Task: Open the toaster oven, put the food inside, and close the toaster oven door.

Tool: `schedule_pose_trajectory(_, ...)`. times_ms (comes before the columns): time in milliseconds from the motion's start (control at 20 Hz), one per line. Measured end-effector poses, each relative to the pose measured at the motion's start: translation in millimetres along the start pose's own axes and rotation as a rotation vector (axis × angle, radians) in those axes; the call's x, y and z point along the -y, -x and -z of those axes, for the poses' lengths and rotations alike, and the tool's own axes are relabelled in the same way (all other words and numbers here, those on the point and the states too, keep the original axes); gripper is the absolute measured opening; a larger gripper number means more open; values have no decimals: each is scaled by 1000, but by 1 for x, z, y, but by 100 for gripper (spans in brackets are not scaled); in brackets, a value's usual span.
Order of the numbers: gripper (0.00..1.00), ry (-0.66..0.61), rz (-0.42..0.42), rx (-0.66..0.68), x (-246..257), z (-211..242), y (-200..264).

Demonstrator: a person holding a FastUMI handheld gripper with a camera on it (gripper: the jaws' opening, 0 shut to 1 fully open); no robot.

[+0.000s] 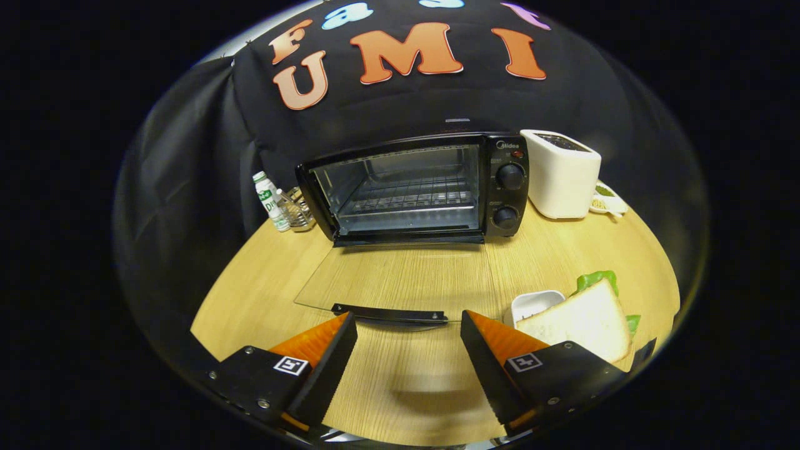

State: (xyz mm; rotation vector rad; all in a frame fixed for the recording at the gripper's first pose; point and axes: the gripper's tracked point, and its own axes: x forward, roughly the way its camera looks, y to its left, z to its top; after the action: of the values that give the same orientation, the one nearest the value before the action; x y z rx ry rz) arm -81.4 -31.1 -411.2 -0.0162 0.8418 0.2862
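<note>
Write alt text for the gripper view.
A black toaster oven stands with its glass door folded down flat on the wooden table. The open gripper hovers before it, beside a white-bread sandwich.

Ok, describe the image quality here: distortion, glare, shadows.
Gripper view: fisheye bends the wooden table edge into a curve; the toaster oven stays sharp, its open glass door showing grain through with faint edge glare; a soft shadow lies on the table between the open gripper fingers; the sandwich is evenly lit.
</note>
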Motion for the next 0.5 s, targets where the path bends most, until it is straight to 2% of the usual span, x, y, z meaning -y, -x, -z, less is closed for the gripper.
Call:
schedule_pose_trajectory(100,99,-22,-93,-86,12,-3,21)
schedule_pose_trajectory(150,99,-14,-106,-119,26,-5,32)
schedule_pose_trajectory(300,99,-7,-61,-177,77,-15,51)
schedule_pose_trajectory(500,99,-45,-36,-291,124,-7,71)
